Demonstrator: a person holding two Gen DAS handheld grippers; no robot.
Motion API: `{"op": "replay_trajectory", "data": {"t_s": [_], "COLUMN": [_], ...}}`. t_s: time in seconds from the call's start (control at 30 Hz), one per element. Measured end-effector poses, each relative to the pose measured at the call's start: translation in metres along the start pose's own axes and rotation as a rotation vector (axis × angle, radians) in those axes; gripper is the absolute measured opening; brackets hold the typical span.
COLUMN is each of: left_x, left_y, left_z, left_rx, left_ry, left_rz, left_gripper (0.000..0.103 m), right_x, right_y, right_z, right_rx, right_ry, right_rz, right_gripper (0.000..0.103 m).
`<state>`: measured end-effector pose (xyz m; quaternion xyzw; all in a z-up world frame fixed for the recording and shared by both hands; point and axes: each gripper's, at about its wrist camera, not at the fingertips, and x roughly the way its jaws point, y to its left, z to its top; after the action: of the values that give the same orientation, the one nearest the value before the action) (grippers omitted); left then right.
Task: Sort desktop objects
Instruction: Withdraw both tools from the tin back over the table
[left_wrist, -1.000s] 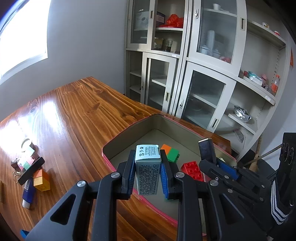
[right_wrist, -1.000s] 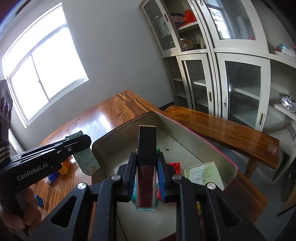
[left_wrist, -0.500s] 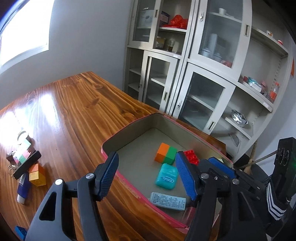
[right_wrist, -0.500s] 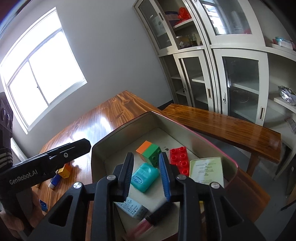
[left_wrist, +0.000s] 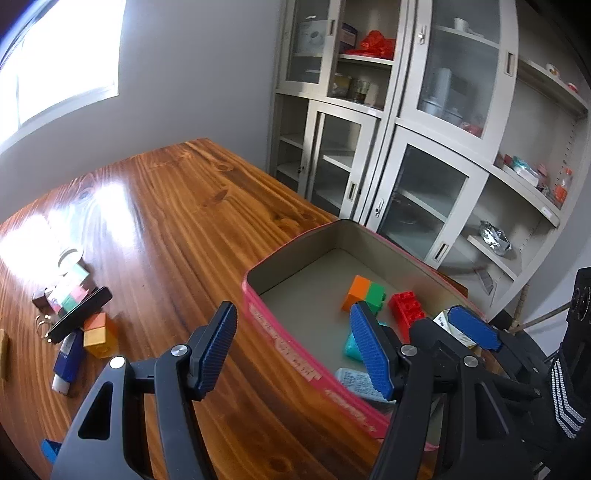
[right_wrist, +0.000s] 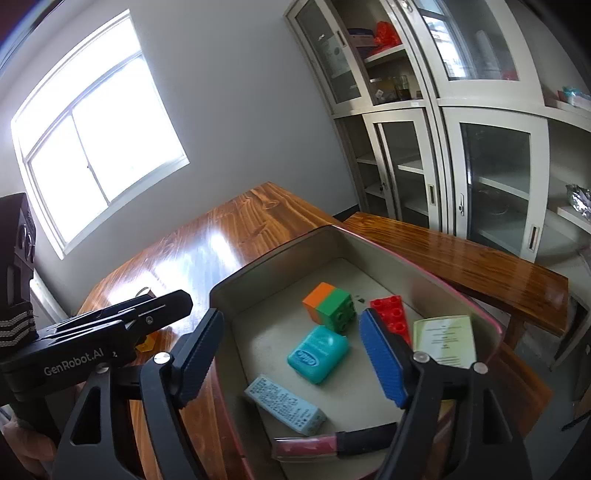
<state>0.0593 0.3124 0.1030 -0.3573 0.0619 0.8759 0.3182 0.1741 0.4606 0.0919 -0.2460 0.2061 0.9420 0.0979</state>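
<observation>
A pink-walled tin (left_wrist: 280, 343) (right_wrist: 273, 251) stands on the wooden table. In it lie a pale blue box (right_wrist: 284, 404) (left_wrist: 360, 382), a red lip gloss tube (right_wrist: 332, 441) with a black cap, a teal floss case (right_wrist: 318, 352), an orange-green block (right_wrist: 328, 306), a red brick (right_wrist: 391, 317) and a pale green card (right_wrist: 443, 339). My left gripper (left_wrist: 295, 343) hangs open over the tin's near left wall, holding nothing. My right gripper (right_wrist: 291, 354) is above the tin; its jaws are opening, with nothing between them.
Left of the tin on the table (left_wrist: 177, 229) lie an orange-yellow block (left_wrist: 99, 332), a blue tube (left_wrist: 68, 360), a black bar (left_wrist: 79, 319), pastel blocks (left_wrist: 70, 295) and a small blue piece (left_wrist: 50, 448). Glass-door cabinets (left_wrist: 369, 110) stand behind the table.
The left gripper opened and the pale blue box dropped into the tin; that gripper then drew back leftward. The right gripper opened and the lip gloss tube fell flat on the tin's floor.
</observation>
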Motion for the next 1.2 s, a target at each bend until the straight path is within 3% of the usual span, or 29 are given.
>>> {"op": "replay_trajectory", "data": {"t_s": [1.2], "left_x": [-0.045], "left_y": [0.142], "left_z": [-0.044], "left_rx": [-0.225], "left_ry": [-0.014], "left_rz": [0.189], "left_gripper": [0.068], "right_x": [0.036], "right_y": [0.093], "right_z": [-0.021], "right_rx": [-0.122], "right_ry": [0.090], "right_rz": [0.084], "right_gripper": [0.084]}}
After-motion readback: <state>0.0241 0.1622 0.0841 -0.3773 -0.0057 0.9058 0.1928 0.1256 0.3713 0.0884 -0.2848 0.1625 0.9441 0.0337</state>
